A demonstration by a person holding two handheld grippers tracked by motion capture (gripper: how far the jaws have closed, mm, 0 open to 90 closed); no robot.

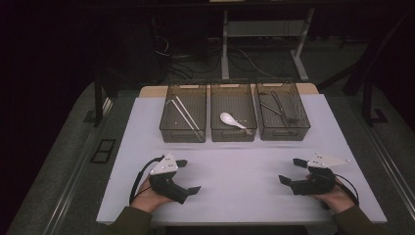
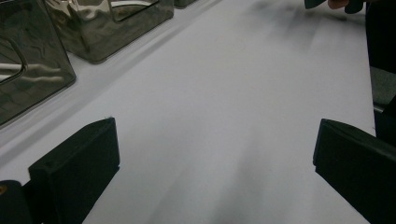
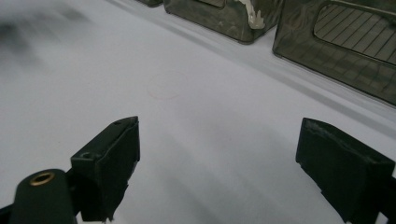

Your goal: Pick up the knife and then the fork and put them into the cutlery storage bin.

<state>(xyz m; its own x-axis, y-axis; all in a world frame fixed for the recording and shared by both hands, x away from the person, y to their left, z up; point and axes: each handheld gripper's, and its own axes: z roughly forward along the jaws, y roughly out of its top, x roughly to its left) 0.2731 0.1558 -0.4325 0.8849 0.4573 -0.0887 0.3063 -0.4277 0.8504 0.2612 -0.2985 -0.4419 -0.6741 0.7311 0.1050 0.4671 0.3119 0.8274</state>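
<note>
White table (image 1: 235,196): left hand-held gripper (image 1: 188,177) and right hand-held gripper (image 1: 289,171), jaws wide apart, holding nothing, resting near the front edge. Three smoky bins behind: chopsticks (image 1: 185,114), white spoon (image 1: 231,120), dark utensils (image 1: 281,107).

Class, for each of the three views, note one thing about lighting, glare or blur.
High view: the white table is lit, the room beyond is dark. Left gripper view: wavy reflections glare on the bin wall; the far table is smeared. Right gripper view: the upper left corner is blurred, while the jaws are sharp.
</note>
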